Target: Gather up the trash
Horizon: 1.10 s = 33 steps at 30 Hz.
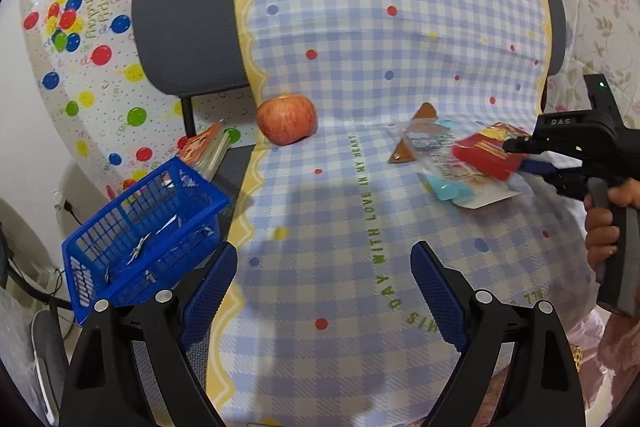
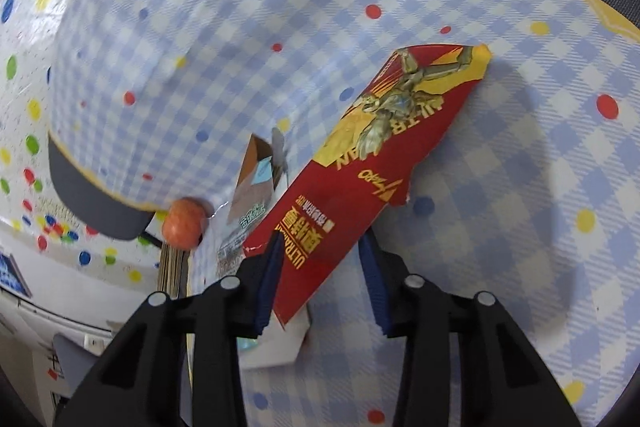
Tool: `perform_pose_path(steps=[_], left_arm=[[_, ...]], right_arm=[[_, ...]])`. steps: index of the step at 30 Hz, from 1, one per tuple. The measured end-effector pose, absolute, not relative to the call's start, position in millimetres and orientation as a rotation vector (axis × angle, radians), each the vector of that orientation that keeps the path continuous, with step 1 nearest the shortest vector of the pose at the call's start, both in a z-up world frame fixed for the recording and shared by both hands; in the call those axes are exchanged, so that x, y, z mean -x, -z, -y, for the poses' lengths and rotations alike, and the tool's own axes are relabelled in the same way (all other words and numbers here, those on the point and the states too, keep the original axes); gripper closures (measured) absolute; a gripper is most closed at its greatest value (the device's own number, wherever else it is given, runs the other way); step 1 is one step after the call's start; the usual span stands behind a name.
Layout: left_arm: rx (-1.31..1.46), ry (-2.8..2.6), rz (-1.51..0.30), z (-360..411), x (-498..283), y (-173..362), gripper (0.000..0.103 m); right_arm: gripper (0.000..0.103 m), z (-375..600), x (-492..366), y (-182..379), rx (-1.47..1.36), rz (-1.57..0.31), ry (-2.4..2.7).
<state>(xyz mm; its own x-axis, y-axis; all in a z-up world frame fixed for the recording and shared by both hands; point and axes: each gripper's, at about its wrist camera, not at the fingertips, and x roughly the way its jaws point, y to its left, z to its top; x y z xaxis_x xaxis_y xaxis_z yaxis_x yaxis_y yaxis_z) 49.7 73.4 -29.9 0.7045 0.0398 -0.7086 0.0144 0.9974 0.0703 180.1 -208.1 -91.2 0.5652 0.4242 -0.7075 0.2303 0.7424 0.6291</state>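
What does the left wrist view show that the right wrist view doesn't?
Only the left wrist view shows the blue basket off the chair's left edge, and the left gripper, jaws apart and empty. Only the right wrist view shows the red wrapper's print and its end between the right gripper's jaws. Both show the apple, the clear packet and the checked cloth.
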Motion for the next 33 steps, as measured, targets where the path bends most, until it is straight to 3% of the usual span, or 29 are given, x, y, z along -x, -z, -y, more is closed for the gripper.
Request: perform_pose_path(steps=[6,13,19,27,33], left_arm=[[-0.093,0.038,-0.77,-56,-68,17,0.015],[-0.06,0.11,-0.807,-32,-100,22,0.015],[-0.069,0.174,-0.824,-1,-107,36,0.016],[-0.106,0.253,-0.807,50,-126,33,0.018],[-0.174,0.253,-0.782,82,-135,30,0.019]], right_arm=[[0.1,203,-154,38,-0.483,-0.861,-0.157],[0.101,190,-107,-22,0.047,-0.773,-0.055],[0.101,202,-83,-24,0.224,-0.813,-0.025],[0.101,254,-78,0,0.109,-0.863,-0.006],[0.101,284,-98,5,-0.131,-0.815,-0.063]])
